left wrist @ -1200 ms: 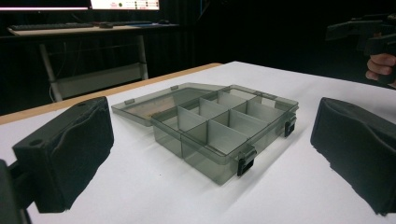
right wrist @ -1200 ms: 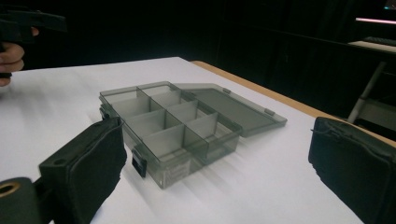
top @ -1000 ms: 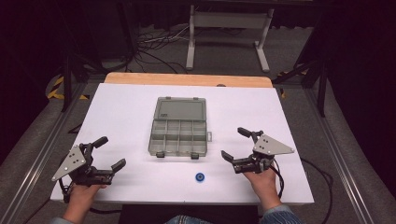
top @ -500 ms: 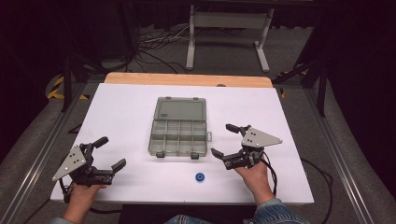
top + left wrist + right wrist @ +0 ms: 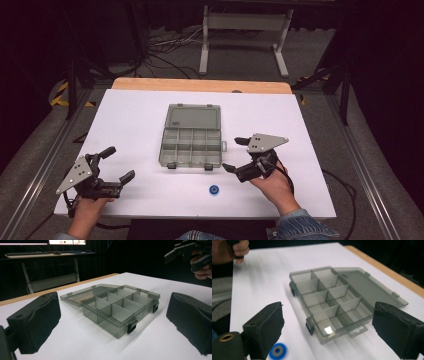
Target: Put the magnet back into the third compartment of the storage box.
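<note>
Hovering right of centre beside the open compartment box [image 5: 192, 142], the right tongs [image 5: 235, 155] have been narrowing yet stand spread and empty, the left tongs [image 5: 120, 164] spread at lower left.

1. One table [image 5: 130, 115], white-topped with a wooden far edge.
2. One box [image 5: 192, 136] of clear grey plastic, lid open flat behind it.
3. Eight compartments in the box, two rows of four.
4. Two black latches [image 5: 131, 326] on the box's front wall.
5. One blue ring [image 5: 214, 190] on the table, near the box's front.
6. Two grippers: left gripper [image 5: 117, 165] and right gripper [image 5: 234, 155], each with two black jaws.
7. Two hands, one behind each gripper: left hand [image 5: 89, 209], right hand [image 5: 274, 184].
8. One white stand [image 5: 243, 22] on the floor beyond the table.
</note>
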### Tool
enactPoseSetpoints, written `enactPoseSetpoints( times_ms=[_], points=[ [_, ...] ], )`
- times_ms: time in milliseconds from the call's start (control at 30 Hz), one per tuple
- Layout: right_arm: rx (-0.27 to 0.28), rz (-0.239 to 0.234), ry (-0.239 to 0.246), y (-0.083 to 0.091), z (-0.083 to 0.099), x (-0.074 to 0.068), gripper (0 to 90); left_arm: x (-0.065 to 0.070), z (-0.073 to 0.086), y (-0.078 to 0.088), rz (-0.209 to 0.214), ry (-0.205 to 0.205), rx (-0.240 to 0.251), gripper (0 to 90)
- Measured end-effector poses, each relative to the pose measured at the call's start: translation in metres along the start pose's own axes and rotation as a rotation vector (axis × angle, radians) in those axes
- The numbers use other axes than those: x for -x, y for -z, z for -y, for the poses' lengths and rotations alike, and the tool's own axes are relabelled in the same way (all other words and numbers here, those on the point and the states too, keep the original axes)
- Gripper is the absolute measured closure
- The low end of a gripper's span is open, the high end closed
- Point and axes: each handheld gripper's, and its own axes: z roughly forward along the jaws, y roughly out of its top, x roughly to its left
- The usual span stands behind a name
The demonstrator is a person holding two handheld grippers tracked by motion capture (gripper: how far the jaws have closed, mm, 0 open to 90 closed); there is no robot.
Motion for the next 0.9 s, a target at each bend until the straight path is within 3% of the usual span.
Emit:
enactPoseSetpoints(
  times_ms=[133,167,300,500,633,900],
  points=[
    [-0.101,-0.026,0.034,-0.003,-0.009,-0.003,11.5,0.0,0.0,0.0,0.002,-0.002,-0.002,0.1],
    [-0.101,-0.026,0.034,-0.003,-0.009,-0.003,11.5,0.0,0.0,0.0,0.002,-0.002,-0.002,0.1],
    [-0.228,-0.058,0.044,-0.012,-0.017,-0.007,10.5,0.0,0.0,0.0,0.001,-0.002,-0.001,0.1],
    [-0.347,-0.062,0.074,-0.02,-0.021,-0.012,10.6,0.0,0.0,0.0,0.001,-0.003,-0.001,0.1],
    [-0.398,-0.075,0.084,-0.025,-0.021,-0.015,11.4,0.0,0.0,0.0,0.001,-0.003,-0.002,0.1],
    [-0.498,-0.121,0.057,-0.032,-0.018,-0.015,12.6,0.001,0.0,-0.001,0.004,-0.008,-0.012,0.3]
  ],
)
